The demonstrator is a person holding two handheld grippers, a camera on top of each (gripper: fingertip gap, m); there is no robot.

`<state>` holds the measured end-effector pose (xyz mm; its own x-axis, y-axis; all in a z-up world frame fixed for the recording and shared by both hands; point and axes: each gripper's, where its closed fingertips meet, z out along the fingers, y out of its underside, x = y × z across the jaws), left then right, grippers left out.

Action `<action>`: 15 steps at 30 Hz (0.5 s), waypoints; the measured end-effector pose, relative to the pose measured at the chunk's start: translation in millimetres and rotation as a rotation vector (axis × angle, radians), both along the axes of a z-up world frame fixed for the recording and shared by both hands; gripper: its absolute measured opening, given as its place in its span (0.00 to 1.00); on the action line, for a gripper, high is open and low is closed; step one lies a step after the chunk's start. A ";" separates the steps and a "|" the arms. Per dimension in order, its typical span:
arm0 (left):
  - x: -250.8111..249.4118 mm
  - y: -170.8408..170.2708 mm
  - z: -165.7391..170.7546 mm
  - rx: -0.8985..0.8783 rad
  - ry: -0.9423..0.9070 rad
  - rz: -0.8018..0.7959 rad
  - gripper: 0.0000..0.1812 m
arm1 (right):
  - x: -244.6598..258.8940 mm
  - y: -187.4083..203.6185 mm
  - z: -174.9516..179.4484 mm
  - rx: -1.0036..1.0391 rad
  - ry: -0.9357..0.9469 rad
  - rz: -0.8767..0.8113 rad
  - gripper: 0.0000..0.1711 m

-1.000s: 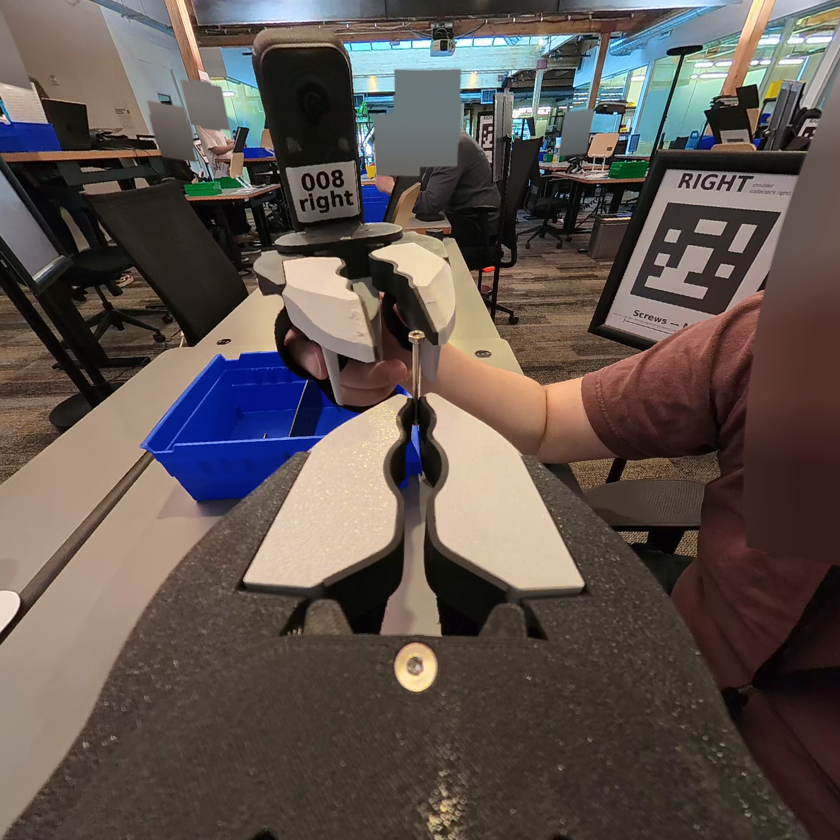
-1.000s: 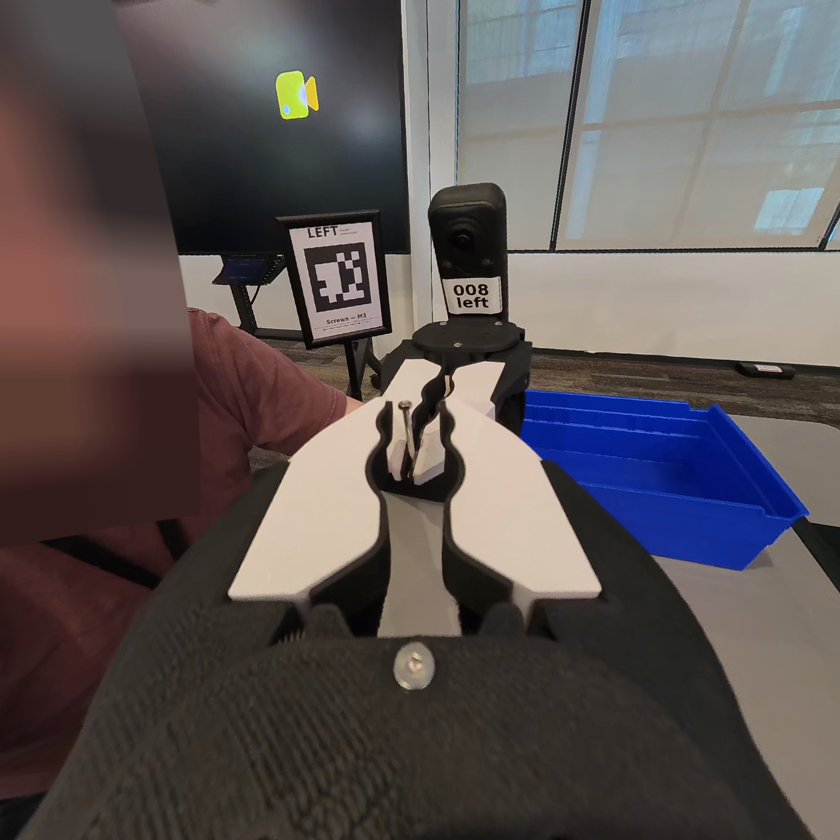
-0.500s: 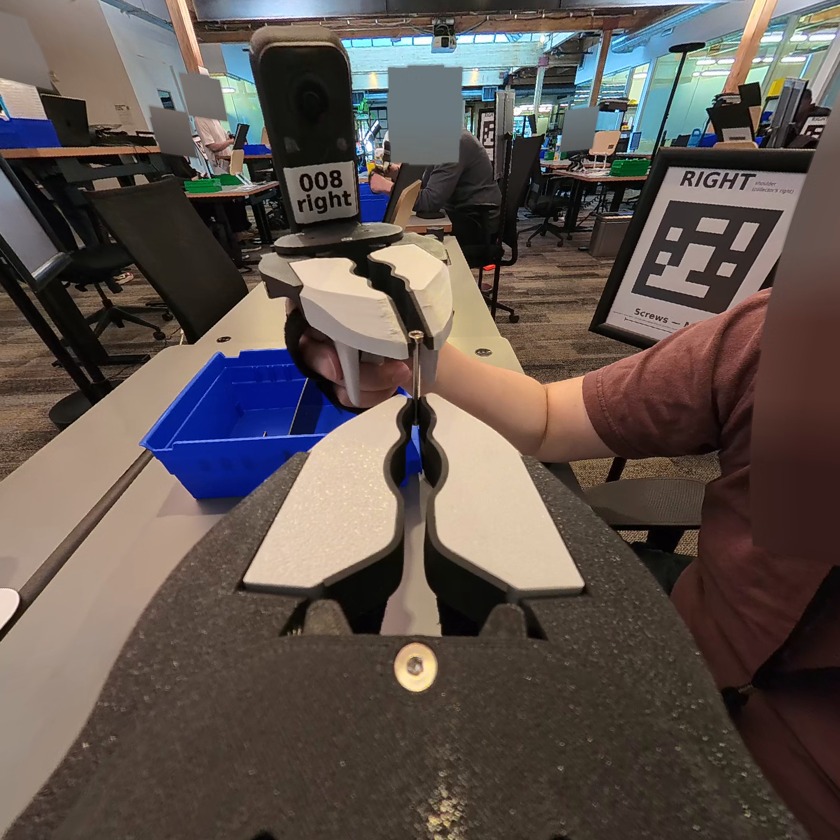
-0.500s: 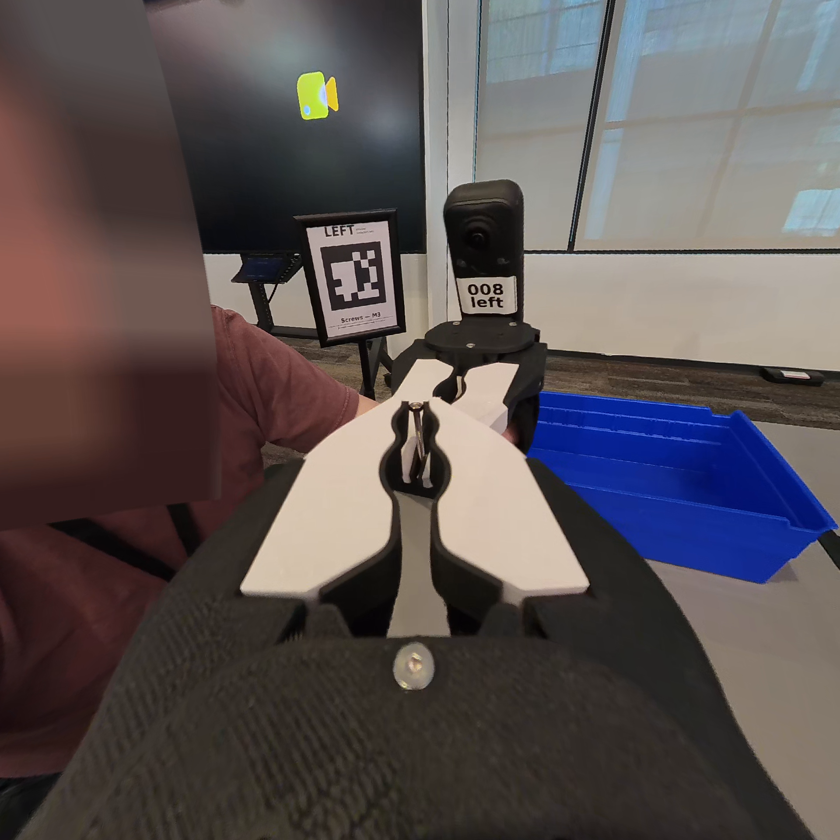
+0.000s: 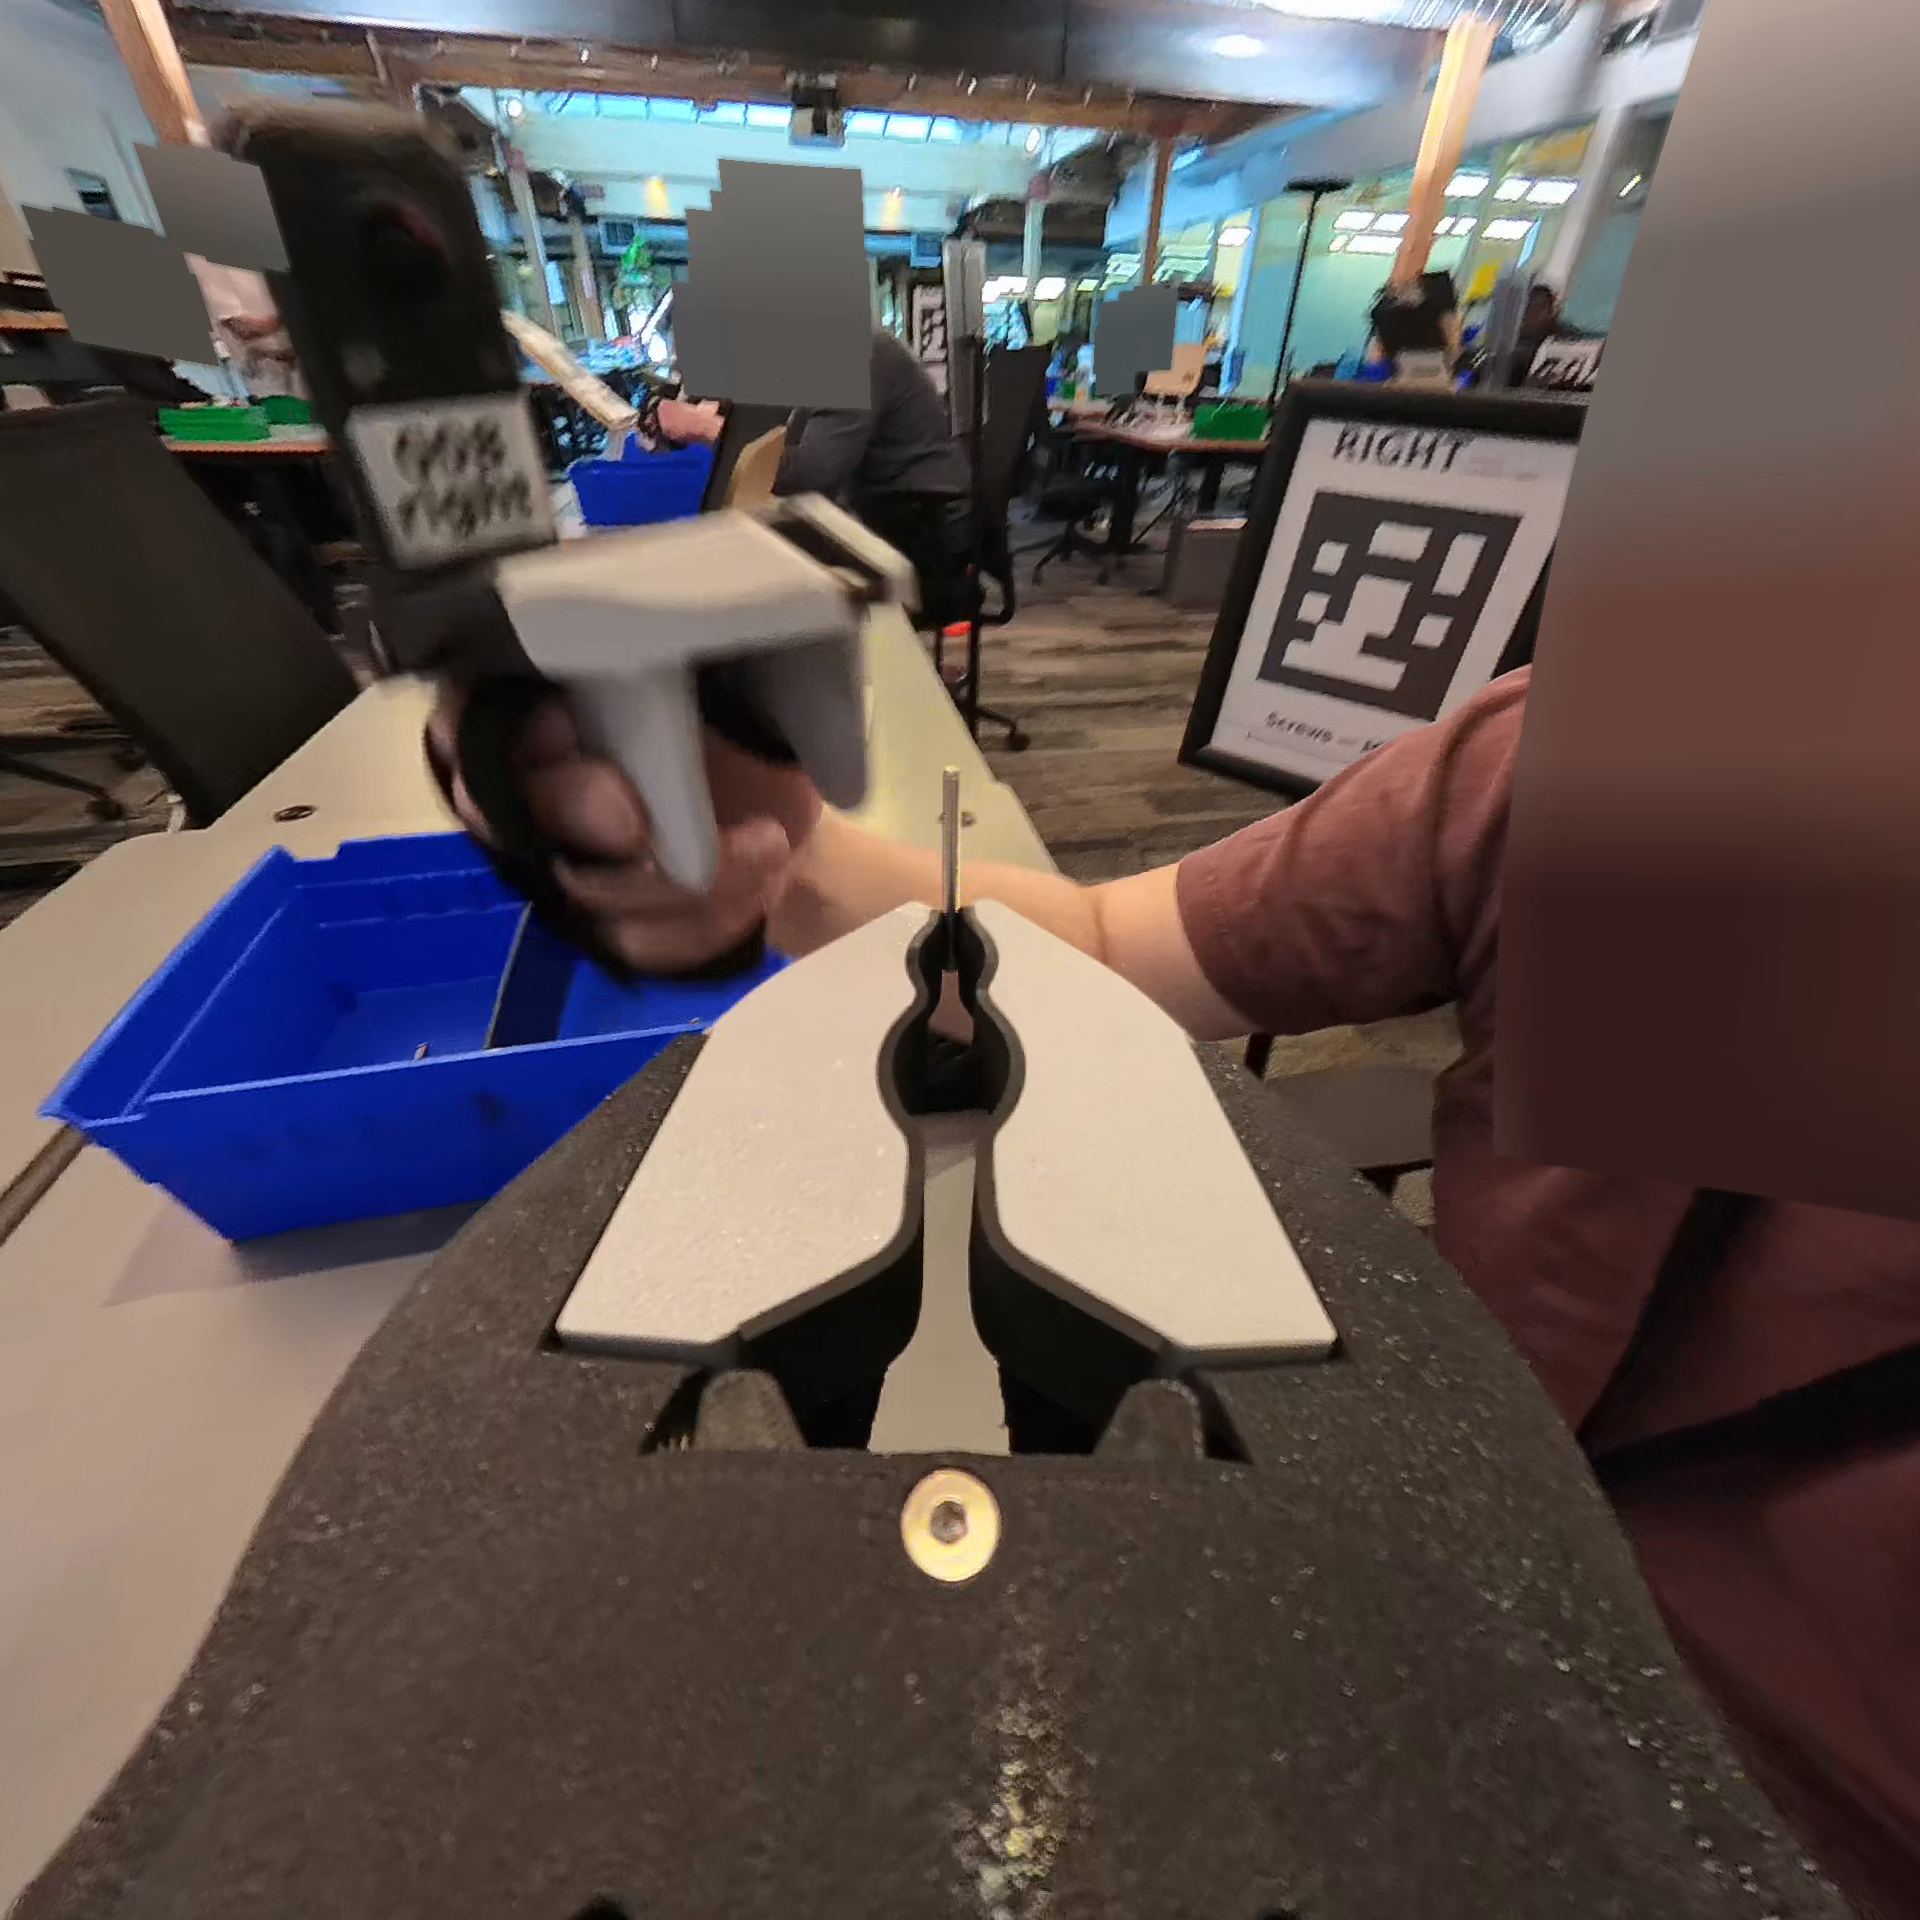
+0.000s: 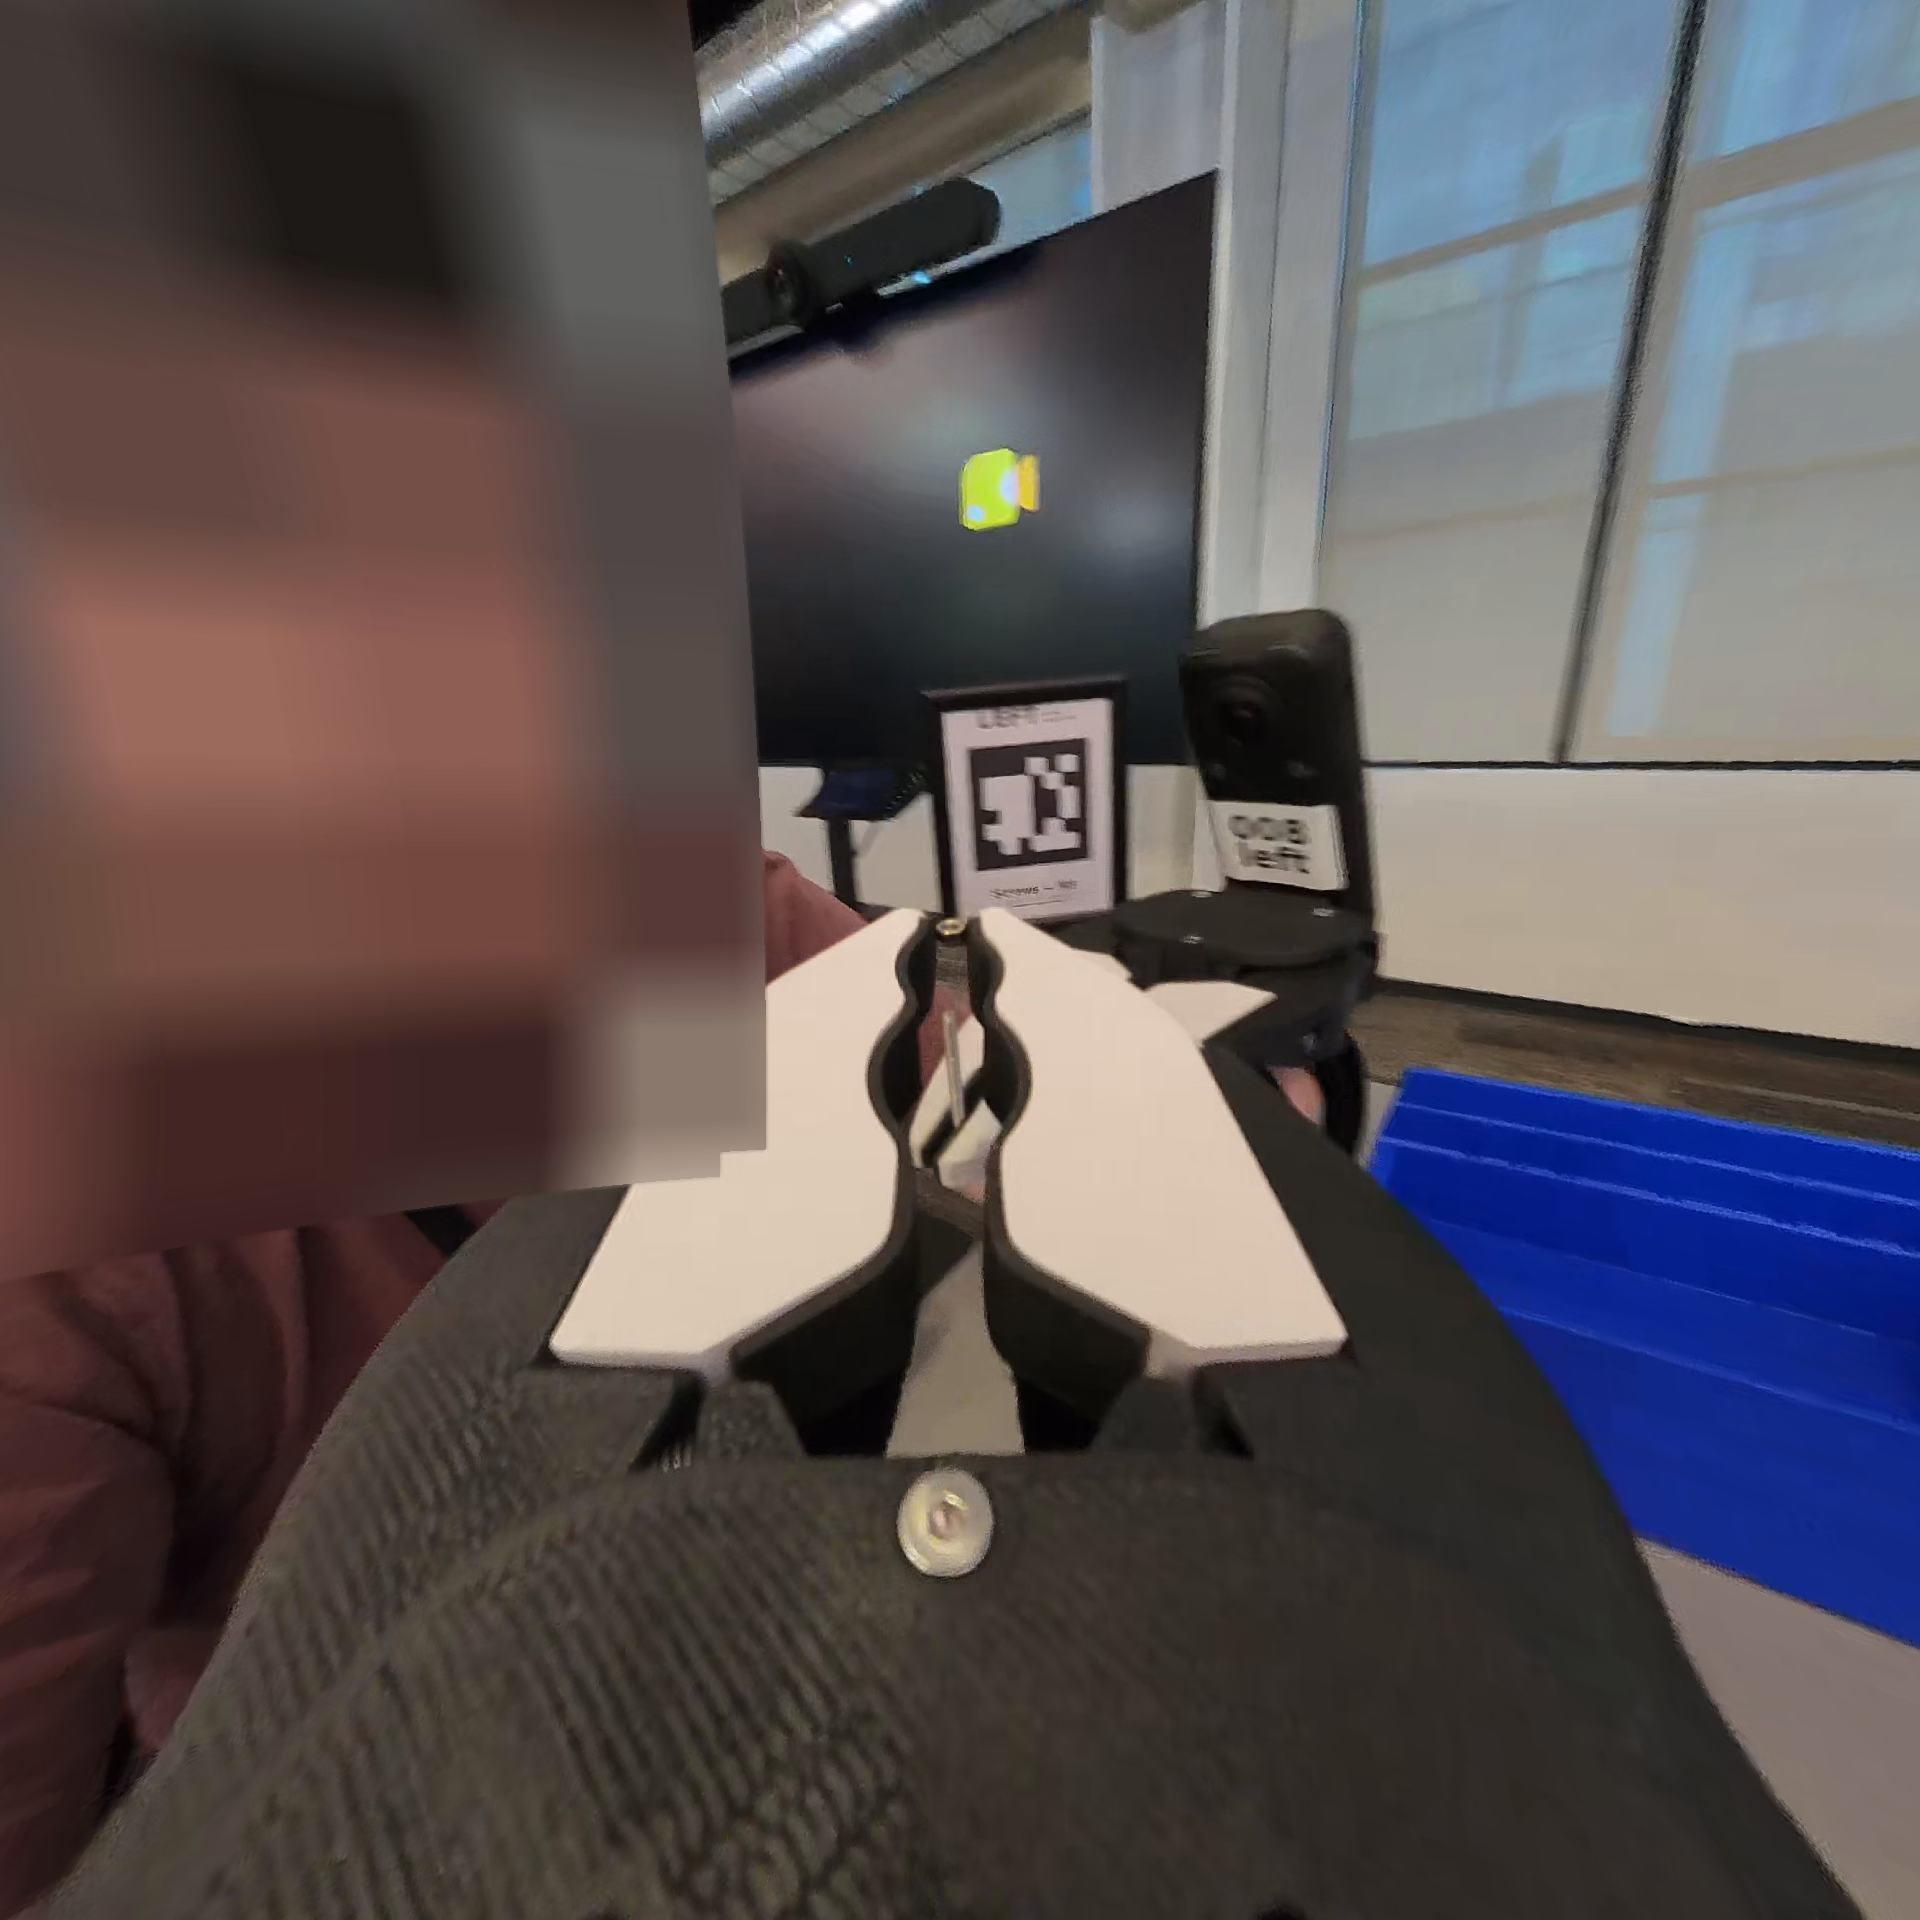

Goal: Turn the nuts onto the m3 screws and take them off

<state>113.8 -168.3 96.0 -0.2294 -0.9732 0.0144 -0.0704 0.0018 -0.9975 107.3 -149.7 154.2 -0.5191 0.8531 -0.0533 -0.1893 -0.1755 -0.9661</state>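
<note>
Should the right gripper (image 6: 951, 928) tilt or ease its pinch, the small brass nut (image 6: 949, 928) at its fingertips could slip and drop toward the counter (image 5: 156, 1455). The left gripper (image 5: 950, 914) has its fingers pressed nearly together on an upright screw (image 5: 950, 836), apart from the nut.
</note>
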 end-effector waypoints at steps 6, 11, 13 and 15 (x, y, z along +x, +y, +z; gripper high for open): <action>-4.4 9.4 -0.2 -0.007 0.049 0.063 0.01 | 109.4 106.7 -104.8 0.217 -0.898 -0.839 0.04; -7.5 14.5 -1.7 -0.022 0.075 0.074 0.01 | 226.7 101.4 -222.0 -0.128 -1.600 -0.841 0.04; -7.9 16.9 -2.4 -0.028 0.081 0.083 0.01 | 244.4 100.1 -250.7 -0.214 -1.747 -0.793 0.04; -7.9 17.7 -3.4 -0.036 0.084 0.083 0.01 | 254.3 91.3 -275.0 -0.289 -1.875 -0.700 0.04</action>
<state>105.9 -150.6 92.6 -0.1447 -0.9873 0.0652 -0.1525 -0.0429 -0.9874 361.6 -58.3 -120.8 0.6796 0.7130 -0.1724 0.7266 -0.6866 0.0249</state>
